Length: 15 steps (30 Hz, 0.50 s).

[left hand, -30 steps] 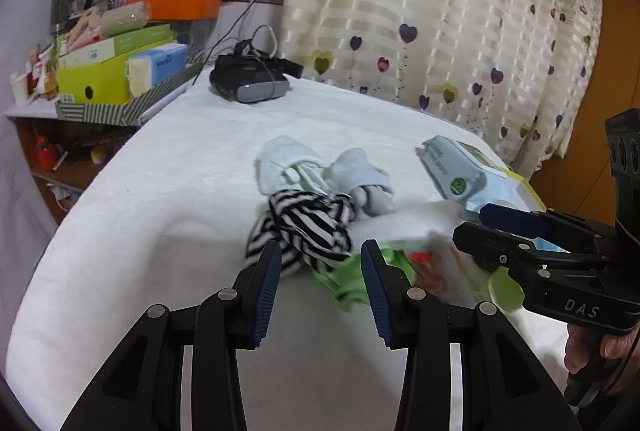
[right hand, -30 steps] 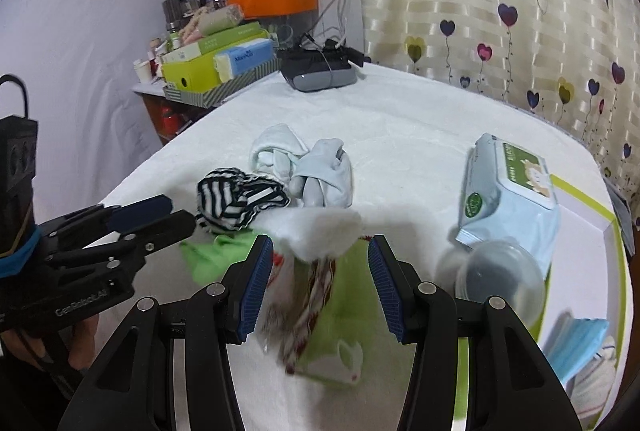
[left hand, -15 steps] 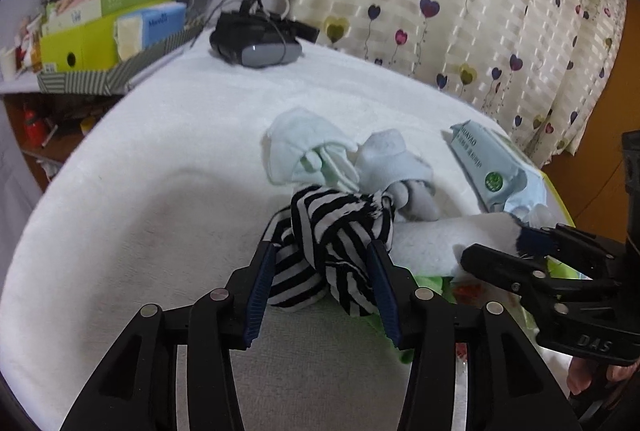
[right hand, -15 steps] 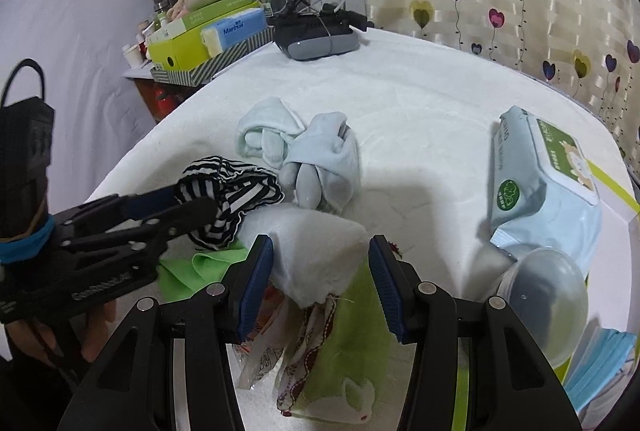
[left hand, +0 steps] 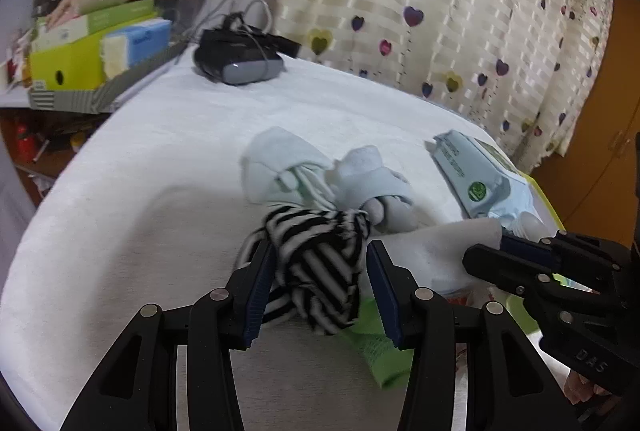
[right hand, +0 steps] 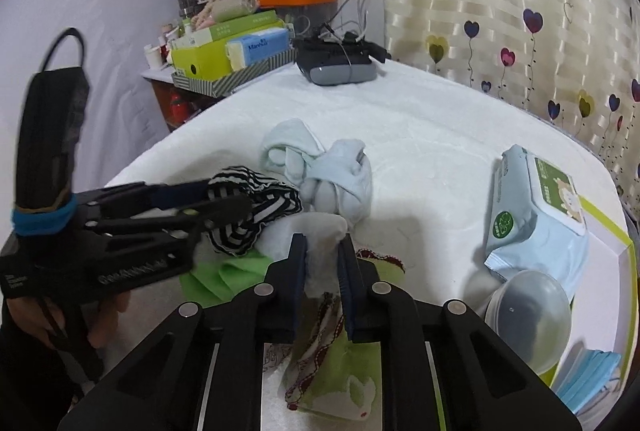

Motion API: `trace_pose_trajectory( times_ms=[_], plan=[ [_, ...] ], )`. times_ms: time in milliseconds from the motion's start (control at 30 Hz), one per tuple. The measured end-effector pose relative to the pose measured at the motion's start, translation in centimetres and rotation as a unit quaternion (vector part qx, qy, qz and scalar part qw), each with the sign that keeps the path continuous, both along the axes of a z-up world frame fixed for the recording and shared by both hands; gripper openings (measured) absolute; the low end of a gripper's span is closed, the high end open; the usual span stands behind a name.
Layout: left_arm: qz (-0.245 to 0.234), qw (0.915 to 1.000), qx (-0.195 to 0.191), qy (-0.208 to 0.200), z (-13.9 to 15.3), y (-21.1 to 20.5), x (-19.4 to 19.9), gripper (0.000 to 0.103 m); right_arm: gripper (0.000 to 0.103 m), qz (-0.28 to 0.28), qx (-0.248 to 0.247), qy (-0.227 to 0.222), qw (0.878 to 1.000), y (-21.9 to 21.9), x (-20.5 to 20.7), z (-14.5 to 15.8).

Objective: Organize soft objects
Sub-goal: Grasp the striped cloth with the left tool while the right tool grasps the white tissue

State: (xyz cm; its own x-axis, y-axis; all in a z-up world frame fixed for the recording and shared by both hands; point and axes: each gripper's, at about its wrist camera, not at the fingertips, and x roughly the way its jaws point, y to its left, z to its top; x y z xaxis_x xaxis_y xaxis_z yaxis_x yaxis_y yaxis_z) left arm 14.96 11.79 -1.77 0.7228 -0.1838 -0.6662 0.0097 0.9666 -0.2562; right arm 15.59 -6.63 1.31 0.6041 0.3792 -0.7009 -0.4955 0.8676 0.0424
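A black-and-white striped cloth (left hand: 320, 263) lies bunched on the white bed cover (left hand: 160, 231), on top of a green cloth (left hand: 380, 347). My left gripper (left hand: 320, 275) is open, its jaws standing on either side of the striped cloth (right hand: 256, 207). My right gripper (right hand: 322, 263) is shut on a white fluffy cloth (right hand: 316, 227), which drapes over a green cloth with red trim (right hand: 340, 363). In the left wrist view the right gripper (left hand: 488, 251) pinches the white cloth (left hand: 432, 251) from the right. Two pale bundled cloths (left hand: 280, 171) (left hand: 376, 179) lie just beyond.
A pack of wet wipes (right hand: 536, 215), a clear plastic lid (right hand: 528, 307) and blue face masks (right hand: 588, 379) sit on a green-rimmed tray (right hand: 612, 263) at right. A black headset (right hand: 340, 65) lies at the far edge. A shelf of boxes (right hand: 224, 55) stands at the back left.
My left gripper moved forward until the striped cloth came between its jaws. My right gripper closed on the white cloth.
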Motion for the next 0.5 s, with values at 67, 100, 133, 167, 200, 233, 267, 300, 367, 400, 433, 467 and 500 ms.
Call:
trace_pose_trajectory(
  times_ms=[67, 100, 133, 167, 200, 233, 267, 300, 367, 400, 433, 467, 500],
  plan=[
    [-0.003, 1.0, 0.002, 0.003, -0.1, -0.4, 0.4, 0.046, 0.015, 0.001, 0.002, -0.009, 1.0, -0.2, -0.3, 0.4],
    [-0.001, 1.0, 0.003, 0.005, -0.1, -0.5, 0.5, 0.044, 0.015, 0.0, 0.007, -0.012, 1.0, -0.5, -0.4, 0.7],
    [0.001, 1.0, 0.005, 0.005, -0.1, -0.6, 0.6, 0.036, 0.015, -0.001, 0.012, -0.014, 1.0, -0.7, -0.6, 0.8],
    [0.001, 1.0, 0.007, 0.004, -0.1, -0.8, 0.6, 0.032, 0.015, -0.002, 0.017, -0.016, 1.0, -1.0, -0.6, 1.0],
    [-0.001, 1.0, 0.004, 0.003, -0.1, -0.8, 0.6, 0.024, 0.015, -0.004, 0.019, -0.019, 1.0, -1.2, -0.7, 1.1],
    [-0.003, 1.0, 0.001, 0.005, -0.2, -0.8, 0.5, 0.018, 0.015, -0.006, 0.022, -0.021, 1.0, -1.4, -0.8, 1.3],
    [-0.006, 0.9999, -0.006, 0.009, -0.3, -0.8, 0.6, 0.014, 0.015, -0.007, 0.026, -0.023, 0.999, -1.7, -0.9, 1.4],
    [-0.008, 0.9998, -0.011, 0.013, -0.5, -0.8, 0.7, 0.009, 0.015, -0.008, 0.027, -0.024, 0.999, -1.7, -0.9, 1.5],
    [-0.009, 0.9998, -0.01, 0.014, -0.5, -0.9, 0.6, 0.006, 0.015, -0.009, 0.029, -0.026, 0.999, -1.9, -1.0, 1.6],
    [-0.01, 0.9999, -0.008, 0.012, -0.4, -1.0, 0.4, 0.005, 0.015, -0.009, 0.03, -0.027, 0.999, -2.0, -1.0, 1.6],
    [-0.01, 0.9999, -0.007, 0.009, -0.2, -1.1, 0.3, 0.005, 0.015, -0.01, 0.032, -0.028, 0.999, -2.1, -1.0, 1.7],
    [-0.011, 0.9999, -0.007, 0.006, 0.0, -1.2, 0.1, 0.005, 0.015, -0.012, 0.033, -0.029, 0.999, -2.2, -1.1, 1.7],
    [-0.012, 0.9999, -0.007, 0.0, 0.3, -1.2, -0.2, 0.005, 0.015, -0.014, 0.036, -0.03, 0.999, -2.4, -1.2, 1.8]
  ],
)
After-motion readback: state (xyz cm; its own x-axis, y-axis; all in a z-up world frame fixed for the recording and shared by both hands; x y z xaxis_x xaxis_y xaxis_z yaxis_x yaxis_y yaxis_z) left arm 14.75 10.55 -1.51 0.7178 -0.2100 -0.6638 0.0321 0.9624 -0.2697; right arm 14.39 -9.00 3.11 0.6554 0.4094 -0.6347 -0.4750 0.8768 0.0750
